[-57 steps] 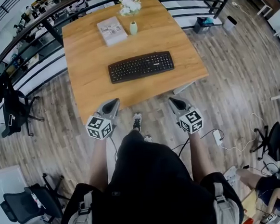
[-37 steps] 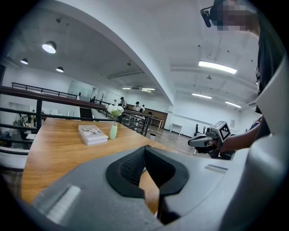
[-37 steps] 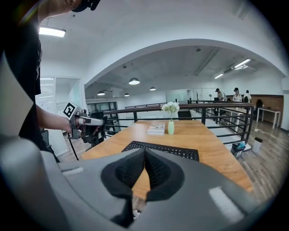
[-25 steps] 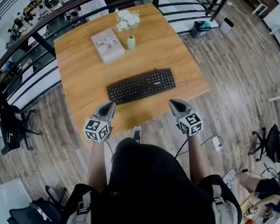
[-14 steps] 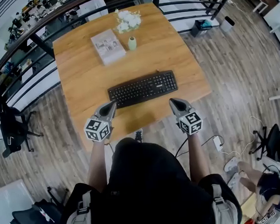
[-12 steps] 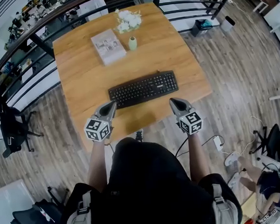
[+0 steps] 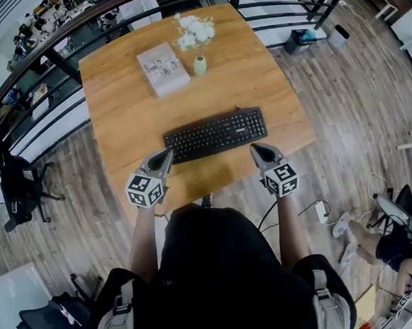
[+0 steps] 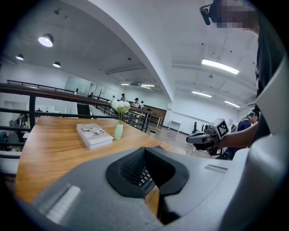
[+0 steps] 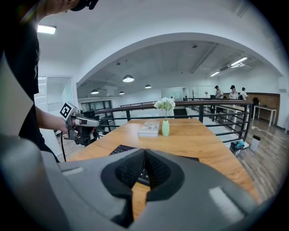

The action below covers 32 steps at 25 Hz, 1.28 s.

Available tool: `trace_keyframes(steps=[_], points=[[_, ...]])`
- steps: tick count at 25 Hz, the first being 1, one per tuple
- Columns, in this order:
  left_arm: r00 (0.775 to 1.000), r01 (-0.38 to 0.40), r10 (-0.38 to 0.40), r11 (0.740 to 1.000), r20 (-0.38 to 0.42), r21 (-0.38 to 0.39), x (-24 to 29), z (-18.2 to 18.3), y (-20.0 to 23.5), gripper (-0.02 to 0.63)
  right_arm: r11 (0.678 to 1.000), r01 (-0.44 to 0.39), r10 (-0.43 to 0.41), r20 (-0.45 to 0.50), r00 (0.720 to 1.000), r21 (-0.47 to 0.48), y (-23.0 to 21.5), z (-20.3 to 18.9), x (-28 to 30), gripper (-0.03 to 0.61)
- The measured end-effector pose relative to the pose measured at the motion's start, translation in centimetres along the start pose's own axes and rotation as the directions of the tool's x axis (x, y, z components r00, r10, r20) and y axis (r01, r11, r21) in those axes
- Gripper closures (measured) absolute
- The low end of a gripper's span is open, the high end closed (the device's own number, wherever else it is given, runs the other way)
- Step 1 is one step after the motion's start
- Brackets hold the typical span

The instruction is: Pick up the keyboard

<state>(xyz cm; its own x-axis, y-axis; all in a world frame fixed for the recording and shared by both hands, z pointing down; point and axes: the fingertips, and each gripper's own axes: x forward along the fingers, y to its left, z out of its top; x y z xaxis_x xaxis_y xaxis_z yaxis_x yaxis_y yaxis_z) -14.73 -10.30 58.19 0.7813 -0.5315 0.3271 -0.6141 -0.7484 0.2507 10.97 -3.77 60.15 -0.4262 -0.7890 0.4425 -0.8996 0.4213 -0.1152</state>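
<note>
- Wooden table [image 7: 123,110]: the person stands at its near edge, so everything on it is within reach.
- Keyboard [image 7: 215,134]: lies flat across the table's near half, long side towards the person. Nothing is on it or touching it, and both short ends are free for a two-sided lift.
- Book [image 7: 162,60] and vase [image 7: 200,65]: at the far end, well apart from the keyboard and out of the way.
- Left gripper [image 7: 168,151]: hovers just short of the keyboard's left end. Jaws clenched, nothing between them, touching nothing.
- Right gripper [image 7: 253,148]: same by the right end, clenched and empty. Judgement: both must open before any grasp.
</note>
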Motion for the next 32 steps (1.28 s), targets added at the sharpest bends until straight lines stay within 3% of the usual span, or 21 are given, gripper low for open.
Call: trace_keyframes(steps=[19,32], points=[[1.000,-0.013,0.013,1.000,-0.011,-0.028,0.6,-0.7,1.3,0.603,1.000,0.004,-0.004,-0.021,1.000,0.005,-1.4,0.0,1.2,0.574],[0.986,-0.155,0.161,0.983,0.054,-0.096,1.0,0.8,2.4,0.603,0.993,-0.100,0.096,-0.066,0.993,-0.066,-5.2,0.8,2.6,0.574]])
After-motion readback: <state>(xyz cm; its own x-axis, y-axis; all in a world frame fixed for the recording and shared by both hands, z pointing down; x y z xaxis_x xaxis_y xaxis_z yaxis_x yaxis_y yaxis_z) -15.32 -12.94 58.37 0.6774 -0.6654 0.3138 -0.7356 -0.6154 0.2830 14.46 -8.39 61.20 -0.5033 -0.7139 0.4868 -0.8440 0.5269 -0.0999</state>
